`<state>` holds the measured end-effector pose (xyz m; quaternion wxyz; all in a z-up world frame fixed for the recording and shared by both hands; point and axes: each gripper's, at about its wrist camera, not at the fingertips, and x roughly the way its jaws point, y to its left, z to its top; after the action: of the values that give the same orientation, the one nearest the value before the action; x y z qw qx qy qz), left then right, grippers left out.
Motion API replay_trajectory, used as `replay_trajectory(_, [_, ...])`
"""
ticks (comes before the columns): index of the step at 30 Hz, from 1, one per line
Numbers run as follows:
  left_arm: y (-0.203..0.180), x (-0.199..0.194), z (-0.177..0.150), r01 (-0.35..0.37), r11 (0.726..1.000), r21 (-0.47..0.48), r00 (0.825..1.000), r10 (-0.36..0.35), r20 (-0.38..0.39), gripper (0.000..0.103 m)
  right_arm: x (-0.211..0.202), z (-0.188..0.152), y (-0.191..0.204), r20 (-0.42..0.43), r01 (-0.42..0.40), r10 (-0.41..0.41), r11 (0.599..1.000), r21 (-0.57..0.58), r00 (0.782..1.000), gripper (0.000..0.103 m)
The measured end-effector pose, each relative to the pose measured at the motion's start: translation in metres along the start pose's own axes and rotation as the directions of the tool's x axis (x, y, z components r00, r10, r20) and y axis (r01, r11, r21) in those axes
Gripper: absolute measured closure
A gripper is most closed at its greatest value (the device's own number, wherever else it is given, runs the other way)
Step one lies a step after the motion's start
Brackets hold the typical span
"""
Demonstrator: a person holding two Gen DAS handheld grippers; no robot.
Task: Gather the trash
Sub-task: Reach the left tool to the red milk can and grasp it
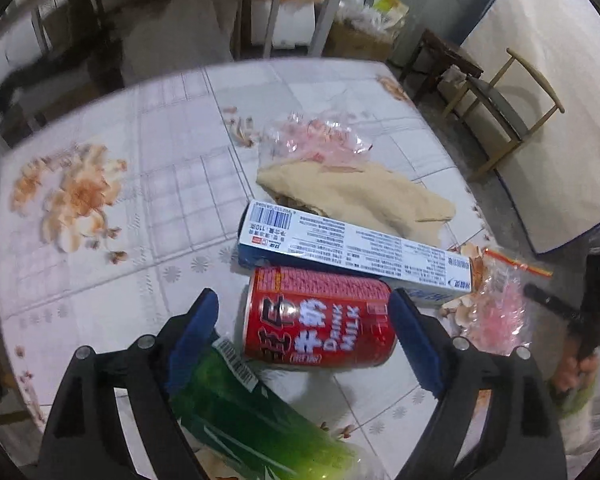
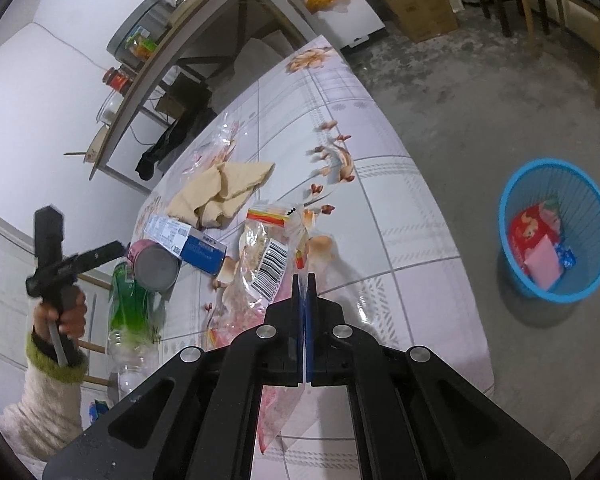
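Left gripper [image 1: 304, 320] tilts steeply down, fingers spread wide either side of the red milk can [image 1: 320, 320] lying on the tabletop [image 1: 140, 160]. Right gripper [image 2: 304, 280] pinches a clear plastic bag [image 2: 268, 256]; blue basket [image 2: 556, 232] right of the can holds wrappers.

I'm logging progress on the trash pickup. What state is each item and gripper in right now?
Red milk can: lying on its side, between open fingers.
Green plastic bottle: lying flat.
Blue-and-white carton: lying flat.
Clear plastic bag: pinched.
Blue basket: upright, holding wrappers.
Left gripper: open.
Right gripper: shut on bag.
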<state>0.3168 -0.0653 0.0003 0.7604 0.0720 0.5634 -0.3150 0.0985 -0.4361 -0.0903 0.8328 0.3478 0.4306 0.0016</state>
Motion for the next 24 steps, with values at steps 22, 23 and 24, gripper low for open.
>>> replay_trajectory(22, [-0.04,0.051,0.001,-0.124,0.962,0.242,0.969,0.17,-0.178,0.006,-0.001,-0.002,-0.006,0.012,-0.003,0.003,0.999,0.036,1.0,0.103])
replay_trajectory(23, [-0.04,0.052,0.001,-0.134,0.962,0.24,0.968,0.179,-0.176,0.006,-0.001,-0.002,-0.006,0.013,-0.004,0.003,0.999,0.038,1.0,0.103])
replay_trajectory(24, [-0.04,0.053,0.002,-0.139,0.961,0.237,0.967,0.183,-0.175,0.006,-0.001,-0.002,-0.007,0.013,-0.004,0.004,0.999,0.039,1.0,0.103])
